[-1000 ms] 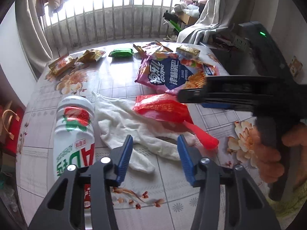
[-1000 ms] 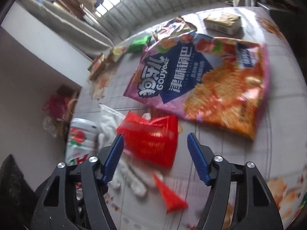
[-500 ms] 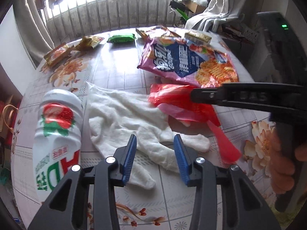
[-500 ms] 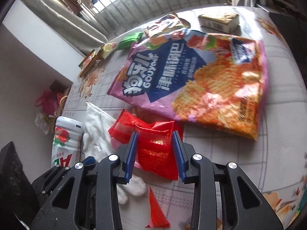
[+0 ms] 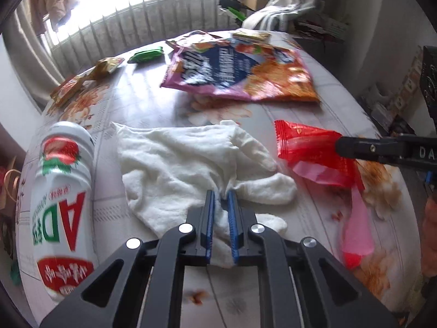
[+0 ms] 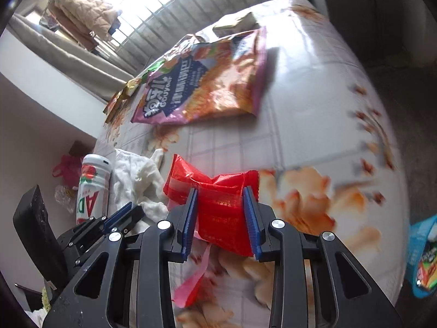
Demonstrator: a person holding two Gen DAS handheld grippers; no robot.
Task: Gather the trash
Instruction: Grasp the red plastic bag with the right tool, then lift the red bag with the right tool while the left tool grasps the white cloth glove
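Observation:
A crumpled white cloth (image 5: 177, 158) lies mid-table. My left gripper (image 5: 220, 194) is closing, and its blue pads pinch a fold of the cloth. A red wrapper (image 5: 308, 147) sits just right of the cloth, trailing a pink torn strip (image 5: 357, 232). In the right wrist view my right gripper (image 6: 220, 191) is still closing, with the red wrapper (image 6: 221, 207) squeezed and buckled between its pads. The left gripper (image 6: 123, 216) shows at lower left there, beside the cloth (image 6: 136, 175).
A white bottle with a red label (image 5: 62, 191) lies left of the cloth. A big purple snack bag (image 5: 235, 71), a green packet (image 5: 146, 54) and small wrappers (image 5: 109, 64) lie farther back. A blue bag (image 6: 423, 257) sits off the table's right edge. The tablecloth (image 5: 136, 101) is floral.
The left jaws came down and closed on the white cloth. The right jaws closed on the red wrapper and carried it right, off the cloth.

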